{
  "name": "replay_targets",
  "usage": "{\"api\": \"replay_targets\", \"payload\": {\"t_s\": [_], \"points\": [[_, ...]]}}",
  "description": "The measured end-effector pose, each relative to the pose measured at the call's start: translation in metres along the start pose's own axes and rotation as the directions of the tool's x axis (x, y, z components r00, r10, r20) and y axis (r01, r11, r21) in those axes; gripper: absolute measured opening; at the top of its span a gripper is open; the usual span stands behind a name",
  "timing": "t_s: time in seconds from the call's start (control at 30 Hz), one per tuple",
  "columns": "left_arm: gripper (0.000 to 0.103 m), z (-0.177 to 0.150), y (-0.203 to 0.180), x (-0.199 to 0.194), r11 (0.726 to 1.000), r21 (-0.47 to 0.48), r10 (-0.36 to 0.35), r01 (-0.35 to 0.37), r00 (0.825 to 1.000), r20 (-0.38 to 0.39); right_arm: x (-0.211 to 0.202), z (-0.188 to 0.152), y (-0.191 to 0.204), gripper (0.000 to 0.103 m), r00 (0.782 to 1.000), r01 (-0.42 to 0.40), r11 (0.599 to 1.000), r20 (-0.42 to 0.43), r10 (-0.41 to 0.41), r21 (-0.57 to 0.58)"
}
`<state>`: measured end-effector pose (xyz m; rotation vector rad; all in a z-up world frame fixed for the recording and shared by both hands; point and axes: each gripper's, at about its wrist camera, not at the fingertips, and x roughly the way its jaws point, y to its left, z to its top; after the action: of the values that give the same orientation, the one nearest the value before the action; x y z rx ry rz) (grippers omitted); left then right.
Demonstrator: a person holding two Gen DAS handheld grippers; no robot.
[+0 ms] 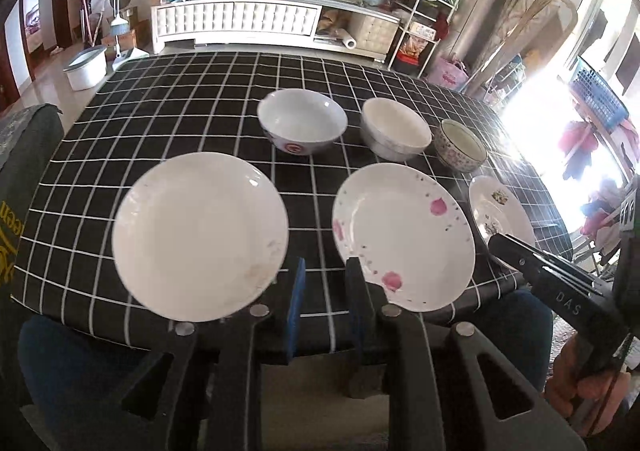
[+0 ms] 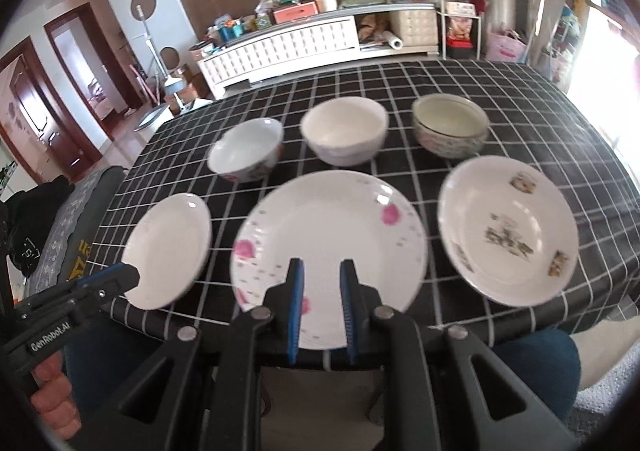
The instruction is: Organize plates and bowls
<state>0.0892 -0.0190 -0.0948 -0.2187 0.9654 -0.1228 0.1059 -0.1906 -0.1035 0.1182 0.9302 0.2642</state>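
On the black checked tablecloth [image 1: 180,99] three bowls stand in a far row. They are a white bowl with red and blue decoration [image 1: 302,119] [image 2: 246,149], a plain white bowl [image 1: 396,131] [image 2: 344,129] and a speckled bowl [image 1: 460,145] [image 2: 450,123]. Nearer lie a plain white plate [image 1: 200,235] [image 2: 168,251], a pink-flowered plate [image 1: 404,235] [image 2: 332,235] and a deep patterned plate [image 1: 500,211] [image 2: 508,231]. My left gripper [image 1: 324,291] [image 2: 134,275] hovers above the table's near edge between the white and flowered plates, narrowly open, holding nothing. My right gripper [image 2: 320,291] [image 1: 494,241] hovers over the flowered plate's near rim, narrowly open and empty.
A chair with a dark cover [image 1: 28,155] stands at the table's left side. Behind the table is a white cabinet [image 1: 240,19] loaded with clutter, and a white tub [image 1: 86,67] sits on the floor at the far left. A metal shelf rack [image 1: 424,23] stands at the far right.
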Motion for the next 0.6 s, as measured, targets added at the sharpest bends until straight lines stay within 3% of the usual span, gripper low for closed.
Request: {"api": "replay_targets", "payload": {"t_s": [0.2, 0.3, 0.37, 0.6], "points": [[0.027, 0.005, -0.013, 0.020, 1.000, 0.007, -0.019, 0.020, 0.999, -0.035, 0.007, 0.000, -0.020, 0.023, 1.000, 0.026, 1.000, -0.014, -0.025, 0.018], [0.033, 0.009, -0.016, 0.029, 1.000, 0.014, -0.016, 0.017, 0.999, -0.048, 0.016, 0.002, -0.025, 0.032, 0.999, 0.045, 0.999, -0.025, -0.044, 0.019], [0.033, 0.011, -0.016, 0.039, 1.000, 0.011, -0.012, 0.013, 0.998, -0.066, 0.025, 0.004, -0.029, 0.036, 0.998, 0.048, 0.999, -0.041, -0.047, 0.025], [0.033, 0.018, -0.016, 0.071, 1.000, 0.012, 0.008, -0.006, 0.994, -0.113, 0.049, 0.008, -0.048, 0.037, 0.995, 0.063, 0.997, -0.082, -0.059, 0.043]]}}
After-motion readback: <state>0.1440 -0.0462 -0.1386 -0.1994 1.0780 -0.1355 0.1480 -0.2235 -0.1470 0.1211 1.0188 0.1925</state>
